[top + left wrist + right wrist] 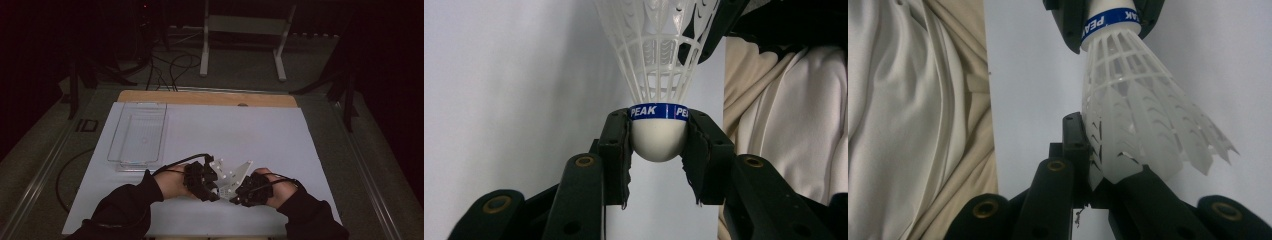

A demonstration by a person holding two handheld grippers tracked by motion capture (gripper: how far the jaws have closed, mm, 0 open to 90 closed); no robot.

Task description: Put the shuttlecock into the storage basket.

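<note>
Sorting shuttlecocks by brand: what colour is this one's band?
Blue with white lettering on the shuttlecock band, clearest in the left gripper view.

A dim lab: paper-covered table (280,135), floor cables (172,67), equipment stands (242,30).

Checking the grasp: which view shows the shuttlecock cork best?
Left gripper view: the cork sits centred between the jaws, under its blue band. Right gripper view catches just the band and skirt. High view: hidden among the hand-held grippers.

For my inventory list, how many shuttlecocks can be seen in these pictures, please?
1. The white shuttlecock is held between both tools near the table's front edge: the left tool clamps its cork, the right tool pinches its skirt rim. The clear tray looks empty.
</note>
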